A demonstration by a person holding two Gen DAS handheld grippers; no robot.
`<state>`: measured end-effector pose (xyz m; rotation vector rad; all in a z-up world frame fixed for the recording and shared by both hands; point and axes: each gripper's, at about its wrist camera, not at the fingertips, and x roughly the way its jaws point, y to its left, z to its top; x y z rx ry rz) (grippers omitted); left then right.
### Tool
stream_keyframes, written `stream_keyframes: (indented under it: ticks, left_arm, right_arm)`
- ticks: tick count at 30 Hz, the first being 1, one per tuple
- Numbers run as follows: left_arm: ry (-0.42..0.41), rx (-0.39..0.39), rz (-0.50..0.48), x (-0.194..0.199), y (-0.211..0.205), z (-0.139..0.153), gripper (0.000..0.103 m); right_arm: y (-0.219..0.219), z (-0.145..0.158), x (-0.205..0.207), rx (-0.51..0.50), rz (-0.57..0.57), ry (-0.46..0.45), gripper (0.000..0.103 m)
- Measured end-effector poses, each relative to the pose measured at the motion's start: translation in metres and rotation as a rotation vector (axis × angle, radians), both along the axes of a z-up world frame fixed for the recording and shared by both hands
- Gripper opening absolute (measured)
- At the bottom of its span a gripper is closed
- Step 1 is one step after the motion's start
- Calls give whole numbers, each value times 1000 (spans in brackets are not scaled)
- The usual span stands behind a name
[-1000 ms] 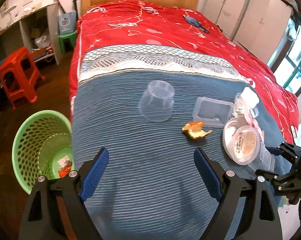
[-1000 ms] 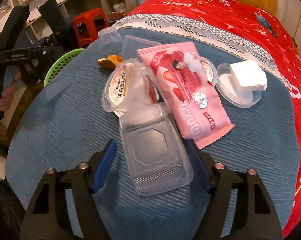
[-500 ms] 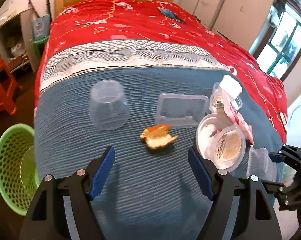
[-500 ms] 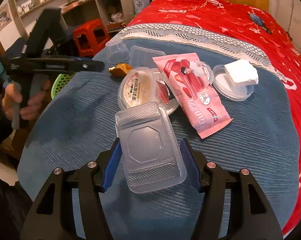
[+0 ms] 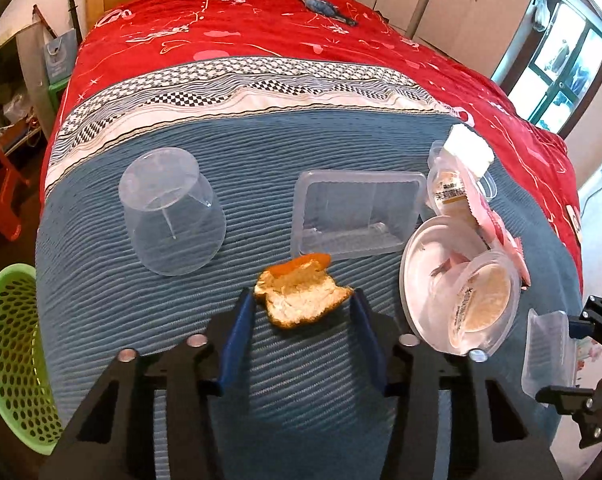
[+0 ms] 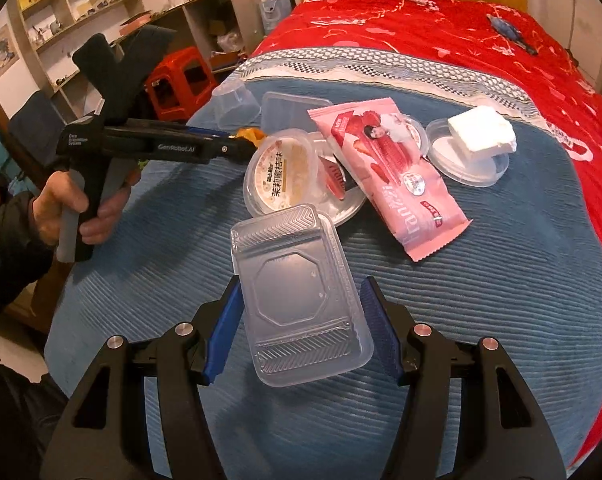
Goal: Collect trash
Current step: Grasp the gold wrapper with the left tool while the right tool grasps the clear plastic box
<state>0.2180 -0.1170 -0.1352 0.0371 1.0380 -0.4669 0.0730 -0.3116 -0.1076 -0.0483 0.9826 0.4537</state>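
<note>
Trash lies on the blue end of the bed. My left gripper is open, its blue fingers on either side of an orange peel. My right gripper is shut on a clear flat plastic box and holds it above the bed; the box also shows in the left wrist view. Nearby lie an upturned clear cup, a clear tray, a labelled round tub on a white plate, a pink wrapper and a white block in a lid.
A green mesh basket stands on the floor at the bed's left corner. Red stools and shelves are beyond it. The red quilt covers the far half of the bed, with a small blue thing on it.
My left gripper swung from the basket side toward the orange peel and narrowed around it. My right gripper closed on the clear box and lifted it off the pile.
</note>
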Motion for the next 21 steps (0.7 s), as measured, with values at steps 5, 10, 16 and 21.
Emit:
stream_keyframes:
  ticks: [5,10,16,21]
  left_arm:
    - [-22,7,1,-3,2,3,32]
    - [-30,-16,17,-13,13,11,23]
    - [-51,-45,54,-34,38,25,22]
    - [-77,-79,106,-52,70,40,22]
  right_arm:
    - [4,3,-2,9,-3,-4,59]
    - [10,8,-3,10,1,-17,59]
    - [27,20,-8,16,22,-45,59]
    - [49,30,-7,34,47,-64,59]
